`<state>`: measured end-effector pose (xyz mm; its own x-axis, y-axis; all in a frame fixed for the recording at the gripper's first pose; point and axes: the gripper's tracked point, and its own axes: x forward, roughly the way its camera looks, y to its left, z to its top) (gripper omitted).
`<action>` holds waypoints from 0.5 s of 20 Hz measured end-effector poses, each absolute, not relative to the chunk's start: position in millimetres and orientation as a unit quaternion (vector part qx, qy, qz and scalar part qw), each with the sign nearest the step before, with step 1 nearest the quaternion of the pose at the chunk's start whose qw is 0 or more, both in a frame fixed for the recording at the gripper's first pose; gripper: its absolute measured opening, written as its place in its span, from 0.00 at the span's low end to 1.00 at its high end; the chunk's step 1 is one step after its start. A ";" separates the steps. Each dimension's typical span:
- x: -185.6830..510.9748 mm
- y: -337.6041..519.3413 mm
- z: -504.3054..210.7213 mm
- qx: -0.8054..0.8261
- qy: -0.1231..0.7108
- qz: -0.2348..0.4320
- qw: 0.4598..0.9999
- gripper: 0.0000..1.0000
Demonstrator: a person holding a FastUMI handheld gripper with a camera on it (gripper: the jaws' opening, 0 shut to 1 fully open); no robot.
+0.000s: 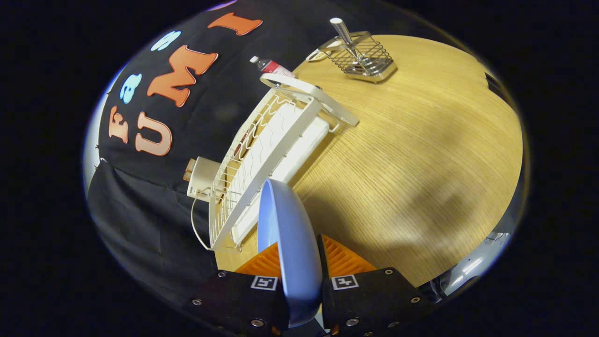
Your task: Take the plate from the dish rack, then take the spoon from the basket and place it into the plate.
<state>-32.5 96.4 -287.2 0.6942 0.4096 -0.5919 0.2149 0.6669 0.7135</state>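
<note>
A pale blue plate (290,243) stands on edge between my two orange fingers (344,260), and both press on its rim. My gripper (299,262) is shut on it and holds it above the wooden table (412,154), just beside the near end of the white wire dish rack (271,154). The rack's slots look empty. Far beyond the fingers, at the table's far edge, a metal wire basket (367,58) holds the spoon (346,37), whose handle sticks up and leans out of it.
A plastic bottle with a red label (273,68) lies behind the rack's far end. A white box-shaped item (201,178) sits against the black cloth wall beside the rack. Open tabletop spreads from the rack across to the basket.
</note>
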 end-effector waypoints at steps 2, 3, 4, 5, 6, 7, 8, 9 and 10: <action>-32.3 100.5 -288.7 0.417 0.393 0.060 0.817 0.28; -32.7 104.2 -290.1 0.417 0.397 0.063 0.815 0.29; -34.0 104.6 -290.4 0.412 0.403 0.061 0.815 0.29; -38.1 100.3 -290.9 0.398 0.408 0.056 0.820 0.31; -38.4 95.4 -293.1 0.384 0.411 0.051 0.825 0.36; -41.5 88.5 -290.7 0.372 0.414 0.045 0.830 0.44; -42.4 80.6 -288.4 0.364 0.415 0.041 0.833 0.49; -44.7 73.9 -283.8 0.358 0.415 0.038 0.836 0.61; -44.5 64.5 -278.4 0.354 0.410 0.035 0.840 0.68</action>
<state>-44.5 64.5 -278.4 0.6611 0.3500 -0.6636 0.2310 0.7466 0.6239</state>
